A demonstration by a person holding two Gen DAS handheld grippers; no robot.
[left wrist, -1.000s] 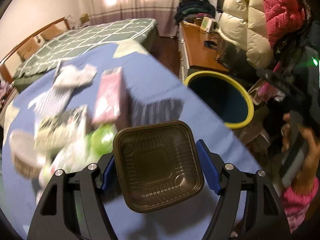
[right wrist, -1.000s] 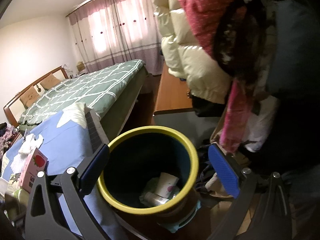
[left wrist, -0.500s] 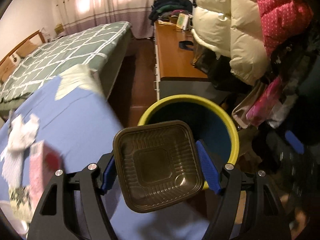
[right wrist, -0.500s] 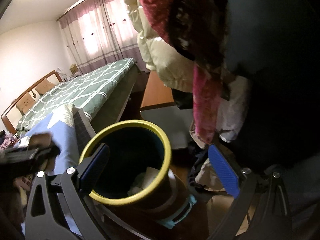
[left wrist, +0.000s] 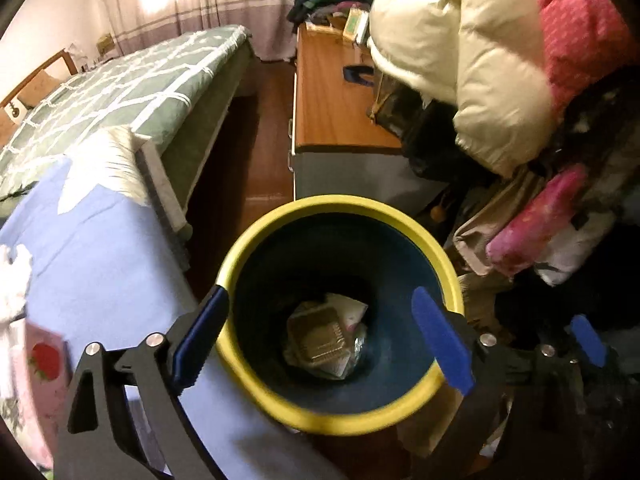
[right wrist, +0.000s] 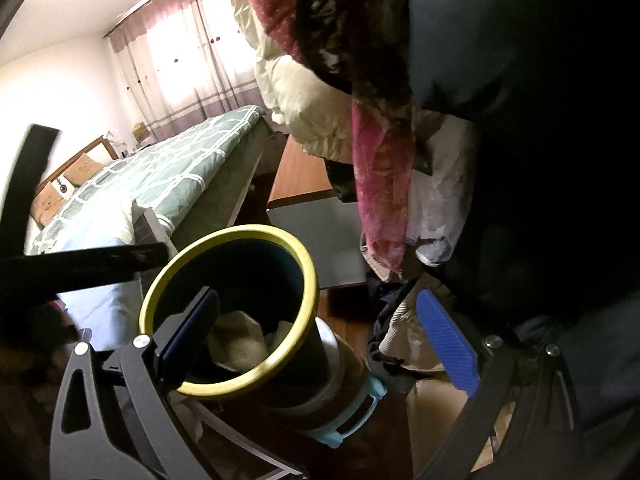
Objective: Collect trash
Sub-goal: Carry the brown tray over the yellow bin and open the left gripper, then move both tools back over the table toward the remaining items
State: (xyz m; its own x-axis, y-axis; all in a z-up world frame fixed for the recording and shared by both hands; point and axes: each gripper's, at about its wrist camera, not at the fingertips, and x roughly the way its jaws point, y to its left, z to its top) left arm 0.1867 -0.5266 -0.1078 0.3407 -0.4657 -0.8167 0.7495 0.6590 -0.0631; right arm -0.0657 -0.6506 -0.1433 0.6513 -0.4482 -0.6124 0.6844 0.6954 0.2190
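Left hand-held gripper (left wrist: 320, 336), jaws opening and empty, centre frame directly above yellow-rimmed trash bin (left wrist: 256, 248); brown plastic tray (left wrist: 320, 336) lies at bin bottom.

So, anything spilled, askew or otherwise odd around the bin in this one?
Nothing stands out. The brown plastic tray lies inside the yellow-rimmed bin on the other trash, nothing hangs over the rim, and the left tongs are opening, empty, above it.
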